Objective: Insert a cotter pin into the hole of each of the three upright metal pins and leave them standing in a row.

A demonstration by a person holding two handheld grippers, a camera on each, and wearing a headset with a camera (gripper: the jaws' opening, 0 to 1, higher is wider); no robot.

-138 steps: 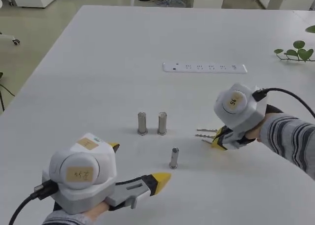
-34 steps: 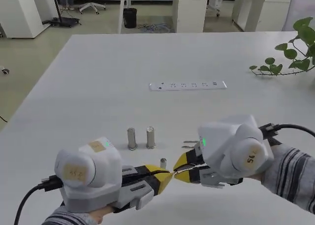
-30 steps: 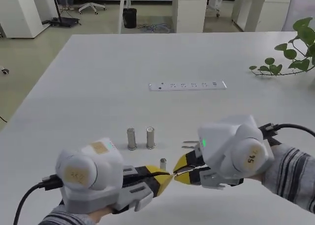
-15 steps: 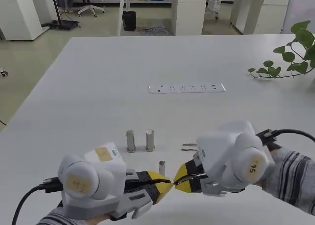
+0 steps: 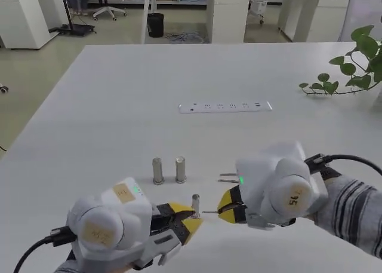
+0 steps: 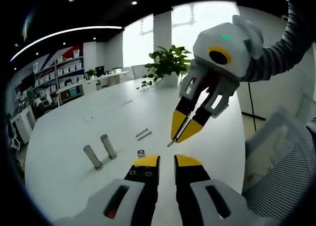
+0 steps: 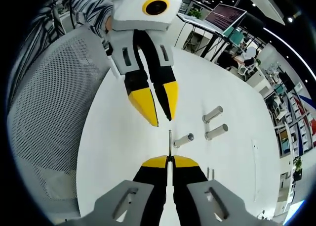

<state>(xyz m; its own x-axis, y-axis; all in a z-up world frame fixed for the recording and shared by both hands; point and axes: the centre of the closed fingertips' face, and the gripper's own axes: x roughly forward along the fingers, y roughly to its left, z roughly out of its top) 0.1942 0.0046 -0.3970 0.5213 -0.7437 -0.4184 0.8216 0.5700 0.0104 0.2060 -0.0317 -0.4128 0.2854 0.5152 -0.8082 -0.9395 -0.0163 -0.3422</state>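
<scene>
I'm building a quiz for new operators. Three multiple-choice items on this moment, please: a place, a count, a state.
1. In the head view, where do the spare cotter pins lie on the table?
A. Right of the two far metal pins.
B. Left of them.
C. Between them.

2. How many metal pins stand upright?
A. One.
B. Two.
C. Three.

3. The right gripper is:
A. open.
B. shut on a cotter pin.
C. shut on a metal pin.

Answers:
1 A, they lie to the right of the far pair.
2 C, two far, one near.
3 B, its jaws clamp a cotter pin aimed at the near metal pin.
</scene>
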